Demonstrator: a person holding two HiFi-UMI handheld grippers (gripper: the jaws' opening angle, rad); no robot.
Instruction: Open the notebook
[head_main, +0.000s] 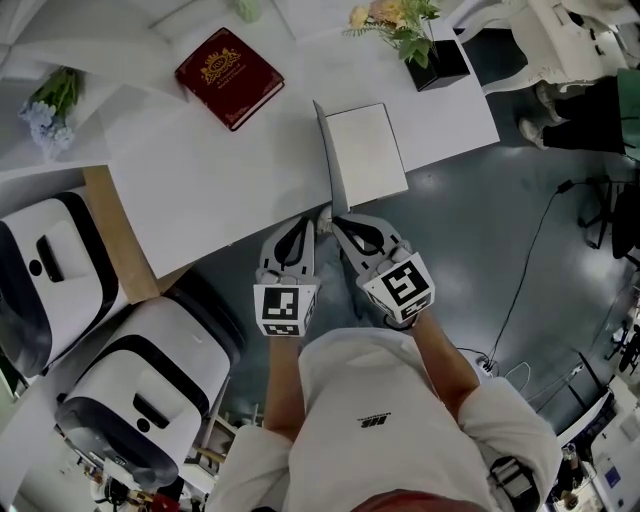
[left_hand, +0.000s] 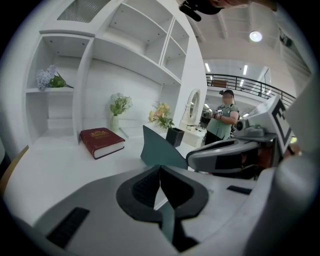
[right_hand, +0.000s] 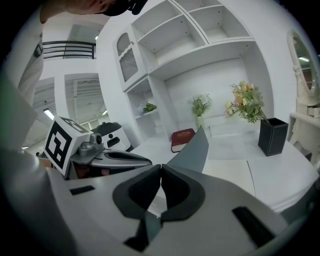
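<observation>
The notebook lies on the white table (head_main: 200, 190) with its white first page (head_main: 365, 155) showing. Its thin teal cover (head_main: 326, 150) stands upright along the left side. My right gripper (head_main: 341, 222) is shut on the cover's near bottom corner. In the right gripper view the cover (right_hand: 192, 150) rises just behind the closed right gripper (right_hand: 161, 166). My left gripper (head_main: 306, 224) hangs beside it at the table's near edge, shut and holding nothing. The left gripper view shows the cover (left_hand: 157, 150) beyond the left gripper (left_hand: 160, 167).
A dark red book (head_main: 230, 75) lies at the back left of the table. A black vase of flowers (head_main: 440, 62) stands at the back right. Two white machines (head_main: 150, 390) sit on the floor at the left. A person (left_hand: 225, 120) stands far off.
</observation>
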